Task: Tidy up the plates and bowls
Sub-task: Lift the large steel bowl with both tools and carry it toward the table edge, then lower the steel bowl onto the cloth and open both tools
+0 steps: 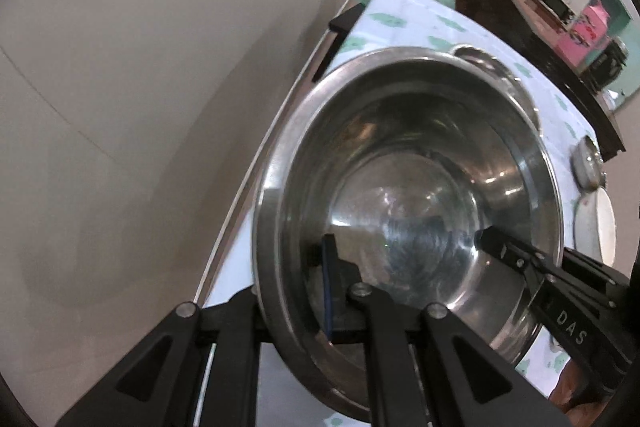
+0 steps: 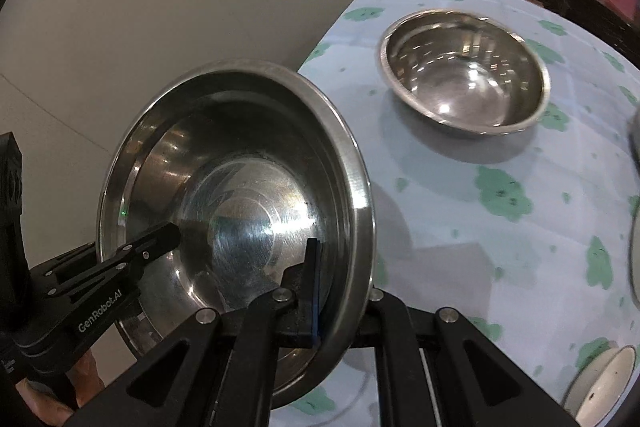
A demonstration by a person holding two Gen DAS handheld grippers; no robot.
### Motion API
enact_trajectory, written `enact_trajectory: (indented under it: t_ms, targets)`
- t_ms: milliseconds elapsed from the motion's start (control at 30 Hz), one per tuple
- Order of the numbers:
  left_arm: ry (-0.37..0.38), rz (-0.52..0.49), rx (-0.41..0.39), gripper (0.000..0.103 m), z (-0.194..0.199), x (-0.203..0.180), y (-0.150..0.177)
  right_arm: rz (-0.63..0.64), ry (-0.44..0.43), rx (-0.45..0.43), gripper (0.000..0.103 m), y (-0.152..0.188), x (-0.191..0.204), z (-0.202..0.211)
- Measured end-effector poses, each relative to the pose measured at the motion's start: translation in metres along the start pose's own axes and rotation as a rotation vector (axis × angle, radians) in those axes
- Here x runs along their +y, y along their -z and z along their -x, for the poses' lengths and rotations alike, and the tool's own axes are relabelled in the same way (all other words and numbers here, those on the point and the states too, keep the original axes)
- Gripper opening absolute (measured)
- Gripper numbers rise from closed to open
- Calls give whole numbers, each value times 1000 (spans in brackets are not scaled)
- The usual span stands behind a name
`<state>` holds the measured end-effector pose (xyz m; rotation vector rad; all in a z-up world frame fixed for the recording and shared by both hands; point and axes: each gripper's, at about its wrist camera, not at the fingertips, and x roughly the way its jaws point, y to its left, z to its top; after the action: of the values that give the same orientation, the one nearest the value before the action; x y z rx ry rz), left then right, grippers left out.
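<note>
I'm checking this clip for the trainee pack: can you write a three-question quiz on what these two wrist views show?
1. True or false: the large steel bowl is gripped at its rim by both the left gripper and the right gripper.
2. Which object sits alone on the floral tablecloth behind the held bowl?
A) smaller steel bowl
B) glass jug
C) wooden tray
3. Fill in: the held bowl is ___ inside.

Key: 1 true; 2 A; 3 empty

both wrist views look steeply down, close over one shared steel bowl (image 1: 404,211) (image 2: 236,211) (opposite rims)
</note>
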<state>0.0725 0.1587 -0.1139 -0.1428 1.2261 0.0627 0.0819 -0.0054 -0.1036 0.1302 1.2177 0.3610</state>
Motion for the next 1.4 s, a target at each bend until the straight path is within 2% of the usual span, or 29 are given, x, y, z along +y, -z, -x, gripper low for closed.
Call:
enact_trajectory:
  t_ms: [233,400,500,533,733,1000,1200,1267,1333,1367,1400]
  targets:
    - [-7,16,31,7,-30,0,-13,20,12,49,7,-6,10,-39]
    - [6,22,54,7,-46,-3,-21,29,29,55,8,-6,14,-43]
    - [5,15,54,8,-48,-6,-22,32,39,58,8,-8,13,-46]
    - [4,11,51,9,-46,5,-19,36,43,55,8,-9,14,-46]
    - [16,23,65,9,-42,16,-20,53,46,46,8,-11,18,-46]
    - [103,80,96,9,-40,27,-24,64,39,64,12,-11,18,-45]
    - [85,56,85,9,-31,24,-25,63,38,58,13,-10,17,-46]
    - [67,50,73,17,-22,28,-24,56,30,57,13,-10,15,-46]
    - [-8,23,21,28,-12,29,-29,56,29,56,13,-10,14,-46]
    - [-31,14,-6,35,-6,31,-31,62,32,48,13,-10,15,-45]
    - [-41,11,-21,38,-2,32,-33,77,56,32,13,-10,16,-43]
